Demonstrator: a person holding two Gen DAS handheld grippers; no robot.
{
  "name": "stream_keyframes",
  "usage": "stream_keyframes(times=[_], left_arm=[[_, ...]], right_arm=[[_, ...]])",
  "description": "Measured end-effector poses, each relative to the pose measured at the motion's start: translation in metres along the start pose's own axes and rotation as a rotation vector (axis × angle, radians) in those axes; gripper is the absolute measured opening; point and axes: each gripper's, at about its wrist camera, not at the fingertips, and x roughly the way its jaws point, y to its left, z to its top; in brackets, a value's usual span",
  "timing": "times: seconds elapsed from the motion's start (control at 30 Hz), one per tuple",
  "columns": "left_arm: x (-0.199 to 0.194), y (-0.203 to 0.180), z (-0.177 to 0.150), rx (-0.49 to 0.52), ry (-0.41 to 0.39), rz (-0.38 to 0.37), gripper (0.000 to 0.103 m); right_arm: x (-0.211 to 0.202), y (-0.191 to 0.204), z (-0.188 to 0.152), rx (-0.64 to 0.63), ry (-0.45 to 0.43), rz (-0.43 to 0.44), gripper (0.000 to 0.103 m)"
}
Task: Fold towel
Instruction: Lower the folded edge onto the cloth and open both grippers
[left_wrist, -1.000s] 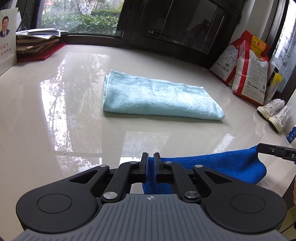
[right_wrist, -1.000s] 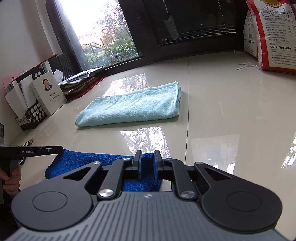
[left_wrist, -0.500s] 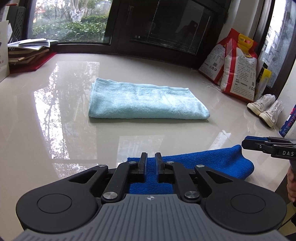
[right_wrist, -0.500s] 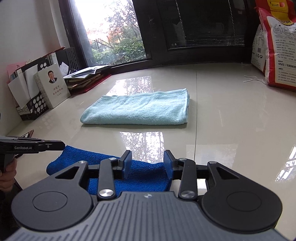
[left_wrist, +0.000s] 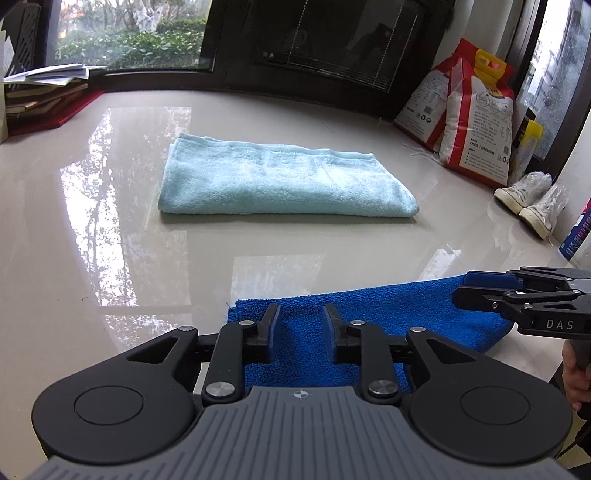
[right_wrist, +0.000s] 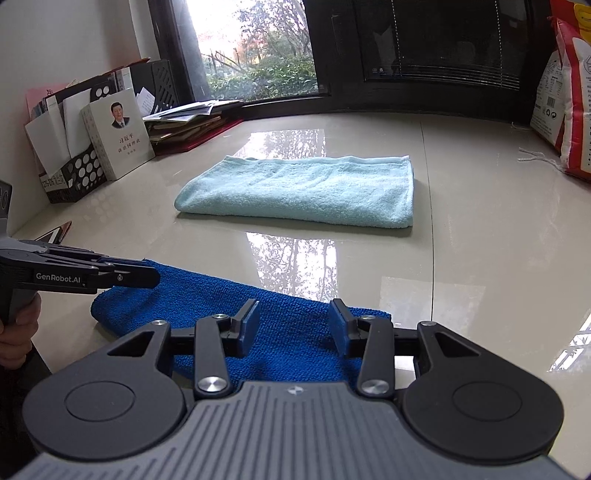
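Both grippers, left and right, have just opened, releasing the folded blue towel; next, withdraw cleanly.

The near edge of the blue towel runs under the left gripper body, so how it ends toward the camera cannot be told. In the right wrist view the same holds beneath the right gripper. Whether either gripper's pads touch the cloth below them is unclear. The person's hand is cut off by the left edge. The rice bags are cropped at the right edge, their print too small to read. A blue box is cut by the frame.
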Motion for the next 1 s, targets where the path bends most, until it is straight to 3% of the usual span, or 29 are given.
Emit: stream_keyframes(times=[0.5, 1.0], left_arm=[[-0.003, 0.004, -0.001, -0.022, -0.017, -0.030, 0.028], [-0.034, -0.027, -0.002, 0.045, -0.054, -0.052, 0.041]], right_arm=[[0.006, -0.004, -0.002, 0.019, 0.003, -0.012, 0.042], [-0.029, 0.016, -0.002, -0.044, -0.048, -0.027, 0.043]])
